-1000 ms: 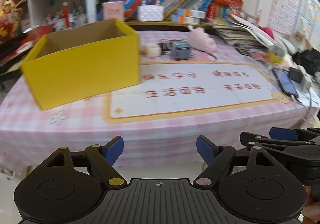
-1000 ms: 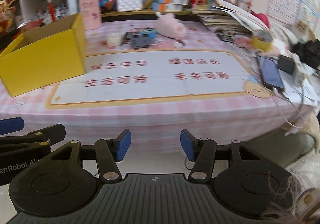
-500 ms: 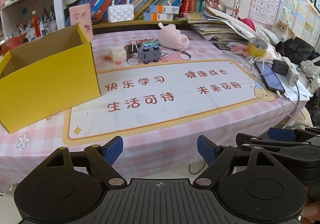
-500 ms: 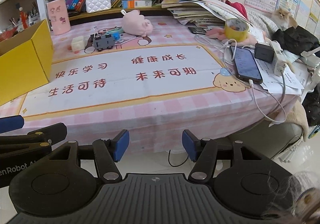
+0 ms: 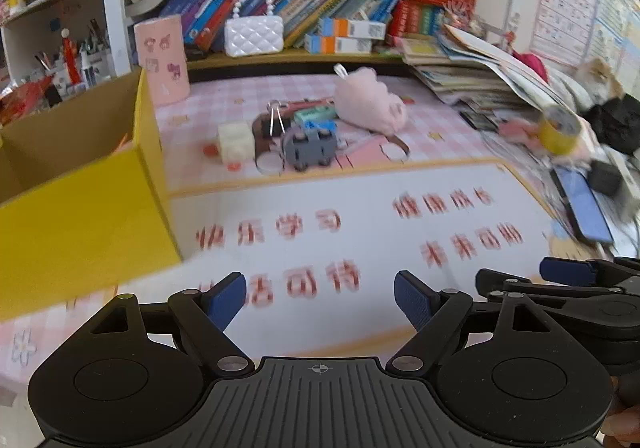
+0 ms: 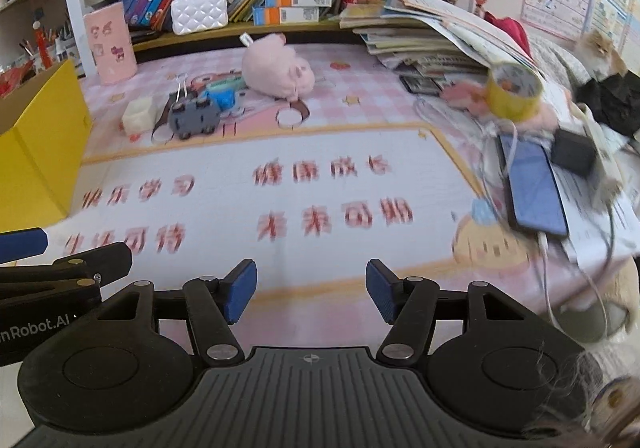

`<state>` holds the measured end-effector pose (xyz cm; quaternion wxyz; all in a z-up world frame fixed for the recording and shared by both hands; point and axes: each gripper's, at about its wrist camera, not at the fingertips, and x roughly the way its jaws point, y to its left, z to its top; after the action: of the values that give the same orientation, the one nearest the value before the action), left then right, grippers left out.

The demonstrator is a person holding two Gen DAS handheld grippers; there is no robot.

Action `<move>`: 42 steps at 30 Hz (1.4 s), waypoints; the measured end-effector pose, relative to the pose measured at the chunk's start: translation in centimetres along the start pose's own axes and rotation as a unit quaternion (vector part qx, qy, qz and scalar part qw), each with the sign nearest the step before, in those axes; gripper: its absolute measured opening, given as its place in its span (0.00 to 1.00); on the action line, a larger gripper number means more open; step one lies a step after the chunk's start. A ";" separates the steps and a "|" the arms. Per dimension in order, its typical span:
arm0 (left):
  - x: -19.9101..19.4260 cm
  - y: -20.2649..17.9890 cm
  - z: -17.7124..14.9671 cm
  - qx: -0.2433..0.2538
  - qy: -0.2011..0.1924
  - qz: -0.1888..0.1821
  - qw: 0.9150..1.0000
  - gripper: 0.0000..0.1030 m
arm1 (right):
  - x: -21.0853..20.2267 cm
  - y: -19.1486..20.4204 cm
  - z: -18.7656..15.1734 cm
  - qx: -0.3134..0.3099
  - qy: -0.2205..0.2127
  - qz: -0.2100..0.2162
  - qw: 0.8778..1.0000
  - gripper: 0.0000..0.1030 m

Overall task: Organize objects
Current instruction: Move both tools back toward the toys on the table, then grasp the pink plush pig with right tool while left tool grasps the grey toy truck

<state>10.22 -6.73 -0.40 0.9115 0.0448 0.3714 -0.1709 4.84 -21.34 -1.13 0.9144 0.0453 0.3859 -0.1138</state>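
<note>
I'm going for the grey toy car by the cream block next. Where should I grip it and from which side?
Grip the grey toy car across its body, one pad on each long side between the wheels, probably coming down from above and the front. It lies crowded: the cream block sits close on its left and a binder clip and teal item behind, so a low sideways approach looks blocked. The right gripper is open and empty.

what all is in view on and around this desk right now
open cardboard box: 1, yellow, table's left
plush pig toy: 1, pink, back centre
toy car: 1, grey, left of the pig
small cube: 1, cream, left of the car
tape roll: 1, yellow, right side
smartphone: 1, blue screen, right edge
quilted handbag: 1, white, shelf
left gripper: 1, black, blue pads, open, empty
right gripper: 1, same, jaws just opening, empty
</note>
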 end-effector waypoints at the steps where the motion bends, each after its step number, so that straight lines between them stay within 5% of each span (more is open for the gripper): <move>1: 0.5 -0.1 0.5 -0.003 -0.002 0.005 1.000 0.81 | 0.6 -0.3 0.7 -0.002 -0.002 0.003 1.000 0.57; 17: 11.1 -0.8 10.1 -0.054 -0.011 0.084 0.995 0.81 | 11.3 -4.4 13.3 -0.051 -0.041 0.063 0.996 0.66; 30: 18.3 -1.1 11.7 -0.070 0.044 0.096 0.992 0.79 | 19.5 -1.6 19.7 -0.142 -0.044 0.160 0.976 0.86; 33: 19.5 -0.9 11.6 -0.072 0.059 0.095 0.991 0.63 | 21.4 -0.3 20.6 -0.170 -0.035 0.174 0.969 0.86; 38: 19.1 -0.6 11.5 -0.068 0.055 0.083 0.993 0.62 | 24.4 1.1 21.5 -0.184 -0.016 0.172 0.968 0.85; 42: 17.4 -0.2 11.3 -0.075 0.051 0.070 0.993 0.62 | 25.4 0.2 21.5 -0.163 -0.006 0.181 0.970 0.66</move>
<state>29.23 -14.16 -4.30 0.9020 0.0108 0.4248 -0.0763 37.01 -29.21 -4.29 0.9172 -0.0364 0.3788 0.1177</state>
